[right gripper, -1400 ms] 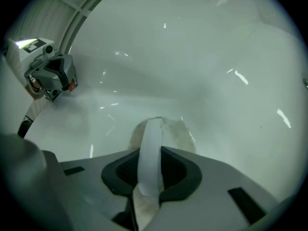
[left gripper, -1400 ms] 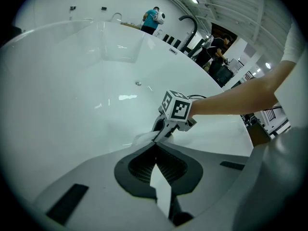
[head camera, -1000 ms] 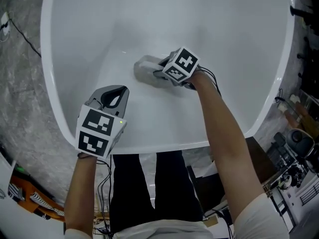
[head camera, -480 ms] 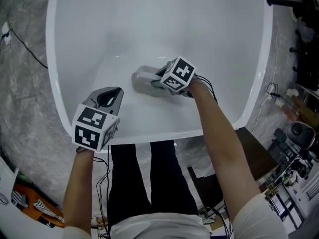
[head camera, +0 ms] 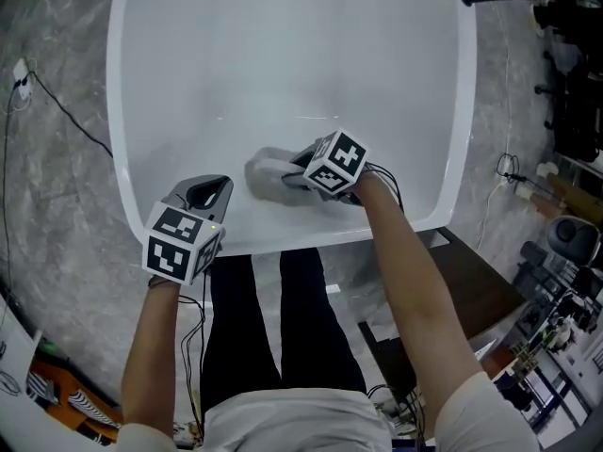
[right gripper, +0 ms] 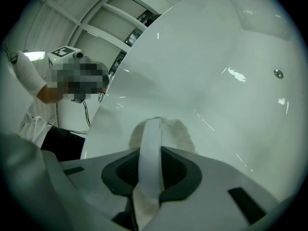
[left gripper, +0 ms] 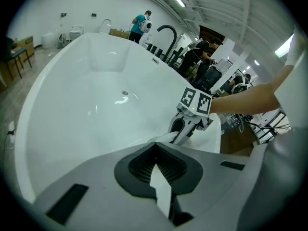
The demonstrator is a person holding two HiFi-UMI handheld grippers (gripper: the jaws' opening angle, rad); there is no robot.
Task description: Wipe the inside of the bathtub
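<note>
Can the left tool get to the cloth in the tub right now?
Probably yes: the left tool hovers at the near rim of the tub, and only bare surface lies between it and the cloth in the right tool.

Your head camera looks steeply down into the glossy white oval bathtub (head camera: 283, 64) from above its near rim. The camera on your left hand-held gripper (head camera: 209, 192) faces across the basin, catching your right hand-held gripper (left gripper: 177, 133). The right camera sits close against the inner wall. All three share the small round metal fitting (right gripper: 278, 73).
</note>
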